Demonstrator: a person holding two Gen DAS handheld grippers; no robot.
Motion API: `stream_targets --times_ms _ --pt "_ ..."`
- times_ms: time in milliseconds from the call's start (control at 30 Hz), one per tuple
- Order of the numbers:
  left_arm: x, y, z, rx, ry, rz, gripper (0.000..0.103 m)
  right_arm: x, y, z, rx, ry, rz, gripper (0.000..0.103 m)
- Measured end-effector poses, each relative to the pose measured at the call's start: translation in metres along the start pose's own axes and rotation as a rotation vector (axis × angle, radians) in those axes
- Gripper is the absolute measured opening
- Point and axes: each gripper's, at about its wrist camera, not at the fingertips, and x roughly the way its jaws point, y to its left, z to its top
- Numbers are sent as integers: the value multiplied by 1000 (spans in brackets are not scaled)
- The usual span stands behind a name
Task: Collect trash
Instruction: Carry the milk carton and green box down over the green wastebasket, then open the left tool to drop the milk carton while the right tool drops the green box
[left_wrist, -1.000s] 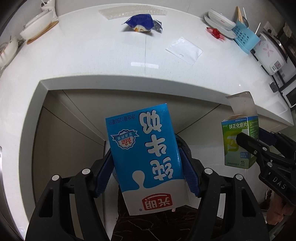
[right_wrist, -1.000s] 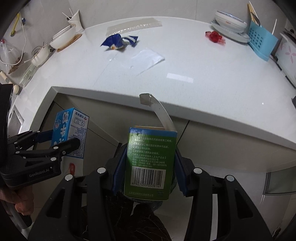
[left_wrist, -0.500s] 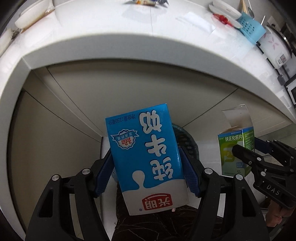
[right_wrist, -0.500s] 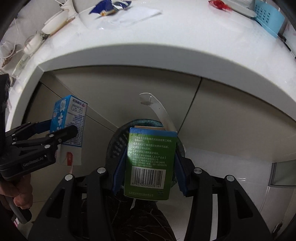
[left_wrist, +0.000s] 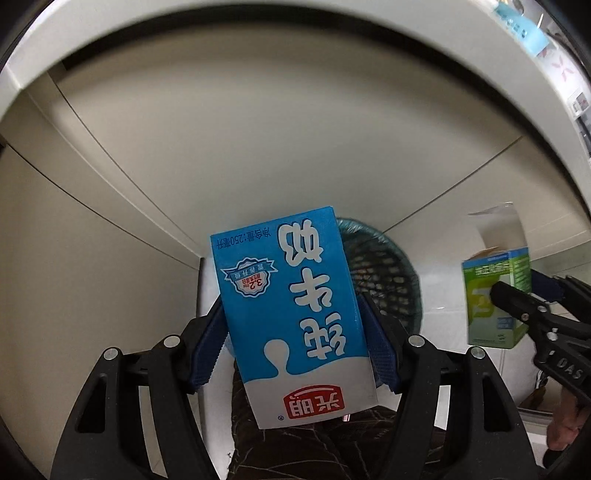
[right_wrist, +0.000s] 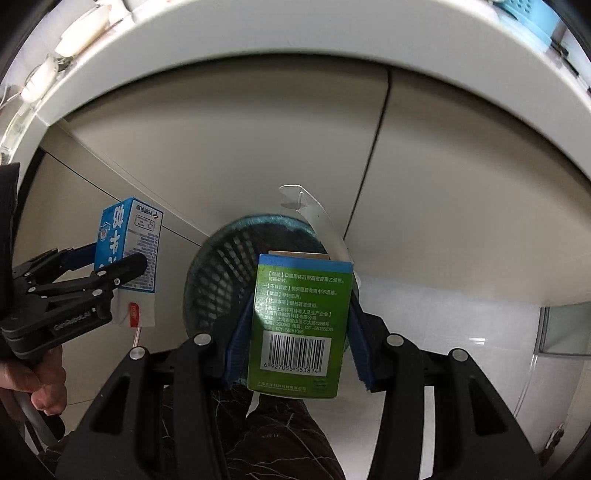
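Below, the mesh bin (right_wrist: 225, 280) sits mid-frame behind the green box (right_wrist: 299, 325) pinched upright by the right gripper (right_wrist: 295, 332), nearer it than the left gripper (left_wrist: 295, 339), which pinches the milk carton (left_wrist: 291, 314).

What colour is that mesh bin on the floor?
The bin is teal; the right wrist view shows it best.

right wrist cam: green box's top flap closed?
No, the green box in the right claw has its top flap standing open.
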Motion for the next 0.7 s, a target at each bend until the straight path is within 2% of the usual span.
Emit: stream_targets --times_ms 367,567,700 --pt "31 -3 5 44 43 -11 67 8 -17 -10 32 25 -18 46" --pt "31 -22 6 94 45 -38 68 8 -23 -12 51 30 -30 46" --pt "29 -20 8 105 40 -42 70 11 -24 -12 64 31 -32 46"
